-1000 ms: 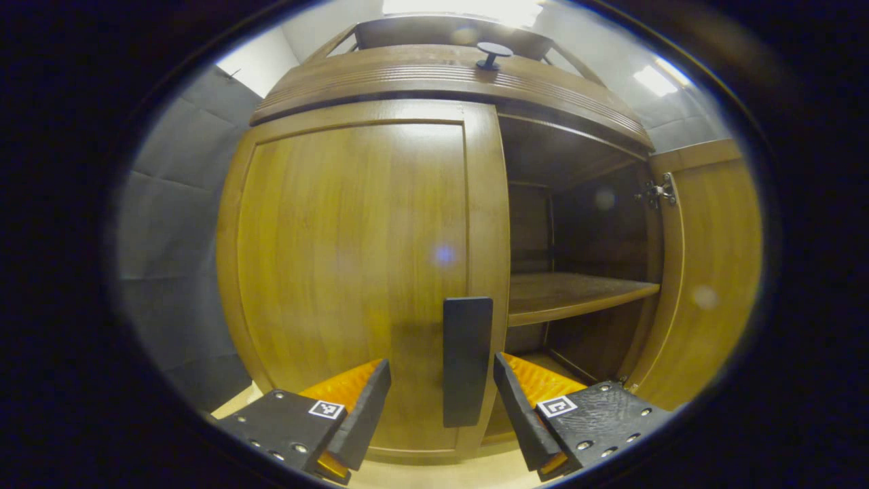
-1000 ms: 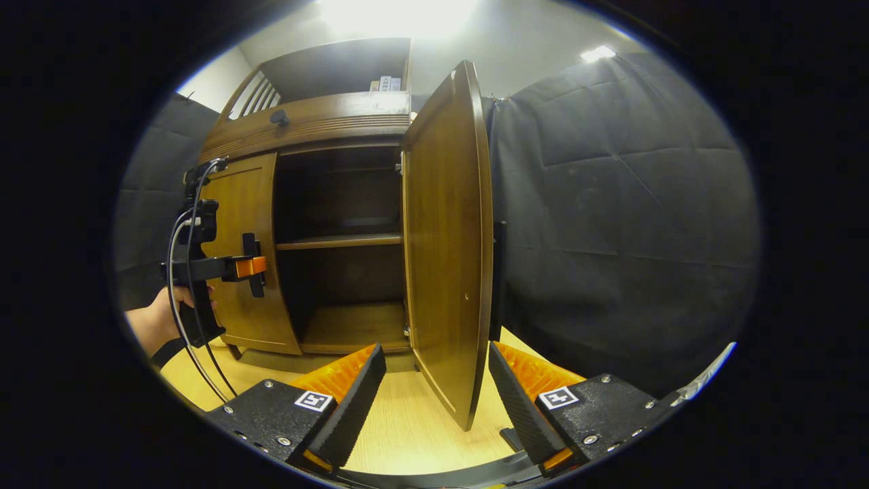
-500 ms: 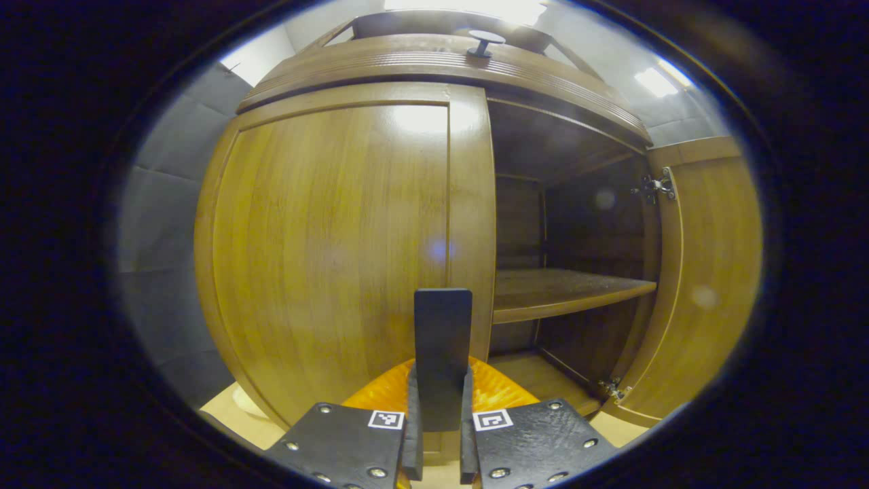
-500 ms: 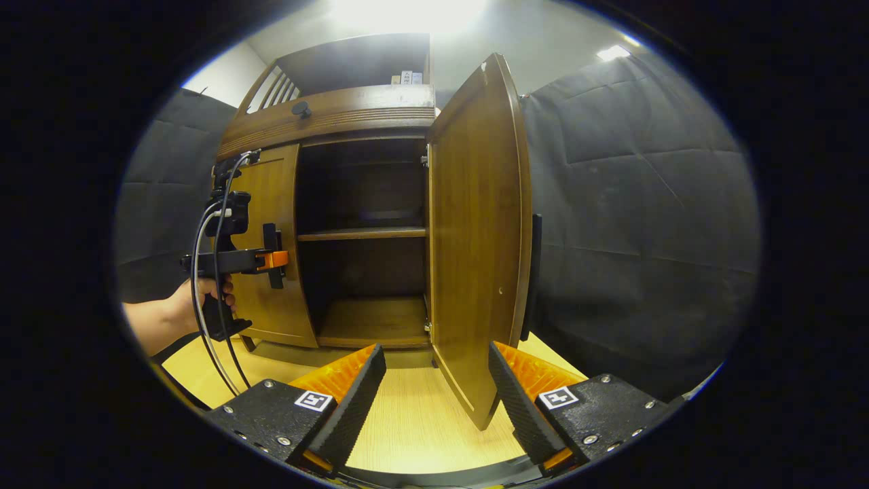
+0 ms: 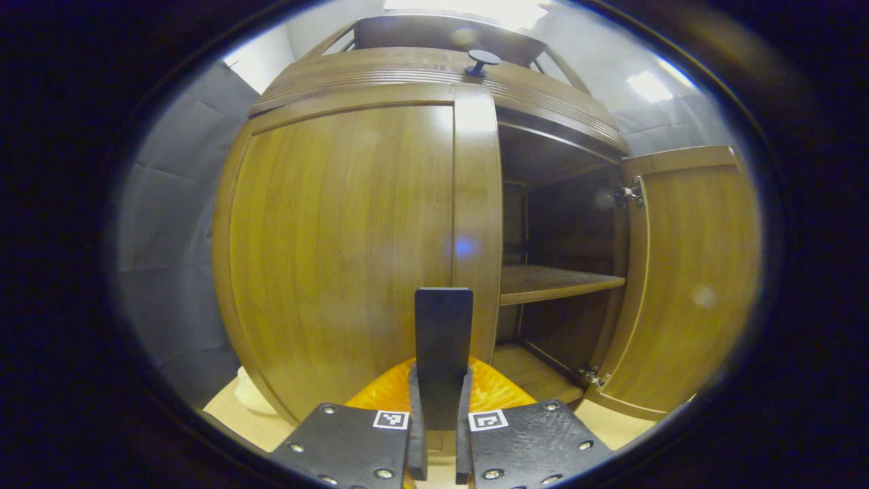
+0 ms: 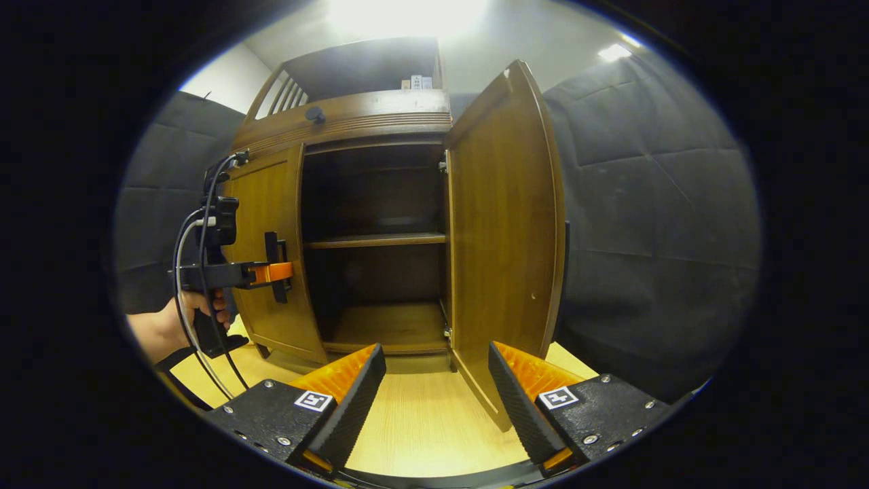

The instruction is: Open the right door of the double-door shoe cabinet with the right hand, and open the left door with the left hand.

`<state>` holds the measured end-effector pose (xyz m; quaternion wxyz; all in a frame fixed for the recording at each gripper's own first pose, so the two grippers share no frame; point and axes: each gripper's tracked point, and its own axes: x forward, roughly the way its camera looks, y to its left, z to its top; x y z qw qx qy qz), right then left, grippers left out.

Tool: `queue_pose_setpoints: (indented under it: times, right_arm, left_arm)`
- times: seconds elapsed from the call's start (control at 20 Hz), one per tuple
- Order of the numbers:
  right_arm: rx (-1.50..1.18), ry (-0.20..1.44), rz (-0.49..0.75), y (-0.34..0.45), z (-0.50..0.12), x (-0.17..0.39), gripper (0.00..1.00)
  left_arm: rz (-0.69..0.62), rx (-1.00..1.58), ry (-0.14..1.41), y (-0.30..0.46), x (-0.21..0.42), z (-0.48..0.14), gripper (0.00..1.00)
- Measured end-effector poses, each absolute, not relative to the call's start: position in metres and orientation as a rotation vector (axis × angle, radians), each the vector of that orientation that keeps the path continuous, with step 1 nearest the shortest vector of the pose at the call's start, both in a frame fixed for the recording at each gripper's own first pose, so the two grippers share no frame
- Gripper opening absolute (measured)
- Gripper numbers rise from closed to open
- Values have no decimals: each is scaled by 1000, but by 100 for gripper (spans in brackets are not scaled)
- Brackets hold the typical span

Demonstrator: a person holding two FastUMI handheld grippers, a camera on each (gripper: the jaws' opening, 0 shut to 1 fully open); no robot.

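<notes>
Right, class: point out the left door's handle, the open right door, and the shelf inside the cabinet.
handle (image 5: 443, 339), left gripper view, middle of the bar.
right door (image 6: 502, 224), right gripper view, inner face.
shelf (image 6: 375, 240), right gripper view, front edge.

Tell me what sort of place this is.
Probably a padded recording booth, not a lived-in home: dark quilted wall panels stand behind a lone wooden shoe cabinet on a pale wood floor, and its shelf is bare.
</notes>
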<state>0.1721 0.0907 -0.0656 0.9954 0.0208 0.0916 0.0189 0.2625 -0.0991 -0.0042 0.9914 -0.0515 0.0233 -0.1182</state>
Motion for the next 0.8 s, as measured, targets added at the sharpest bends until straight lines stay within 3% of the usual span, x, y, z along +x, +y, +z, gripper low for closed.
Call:
queue_pose_setpoints:
  times: [0.6, 0.8]
  right_arm:
    - [39, 164, 87, 125, -57, 155, 94]
    - [40, 163, 111, 138, -55, 154, 94]
  left_arm:
    - [-240, -114, 51, -63, 197, -4, 12]
    - [-232, -117, 53, -46, 180, -7, 17]
